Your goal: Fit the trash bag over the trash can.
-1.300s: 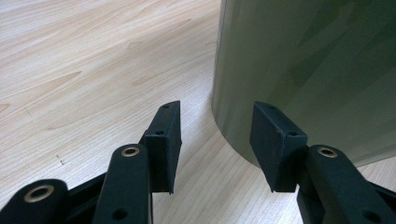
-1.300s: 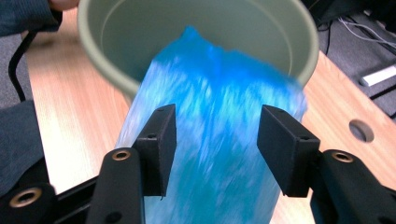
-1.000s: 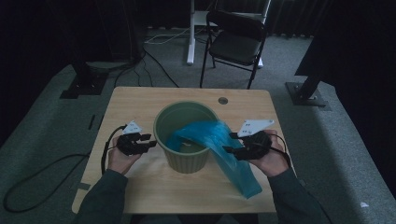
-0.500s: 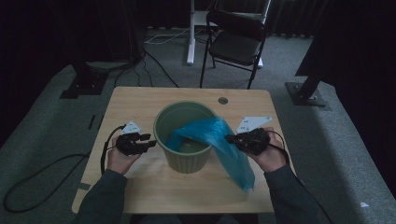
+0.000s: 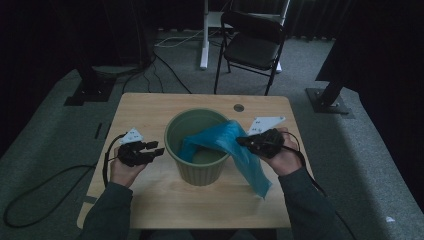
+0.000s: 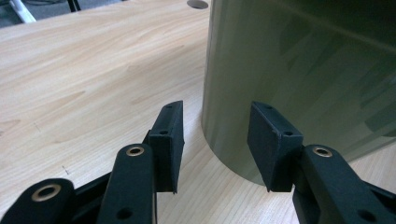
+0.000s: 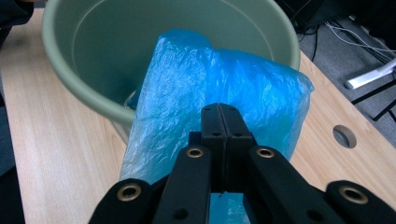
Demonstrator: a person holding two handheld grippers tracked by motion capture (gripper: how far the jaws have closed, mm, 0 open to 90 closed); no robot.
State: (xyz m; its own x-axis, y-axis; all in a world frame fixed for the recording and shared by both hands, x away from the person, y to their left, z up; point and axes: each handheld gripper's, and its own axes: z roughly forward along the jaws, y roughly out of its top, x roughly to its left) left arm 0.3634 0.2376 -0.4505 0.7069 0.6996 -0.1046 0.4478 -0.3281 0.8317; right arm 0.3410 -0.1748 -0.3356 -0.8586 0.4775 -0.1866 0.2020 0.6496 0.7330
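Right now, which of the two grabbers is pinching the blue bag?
The right gripper: its jaws are shut tight on the blue bag draped over the green bin's rim. The left gripper is open beside the bin, holding nothing.

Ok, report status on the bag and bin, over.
Right gripper shut on blue bag, bag draped over bin rim, one end inside. Left gripper open beside green bin, fingers off its wall. Nothing in the way.

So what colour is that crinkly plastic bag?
Bright blue crinkly plastic bag, clearest in the right gripper view.
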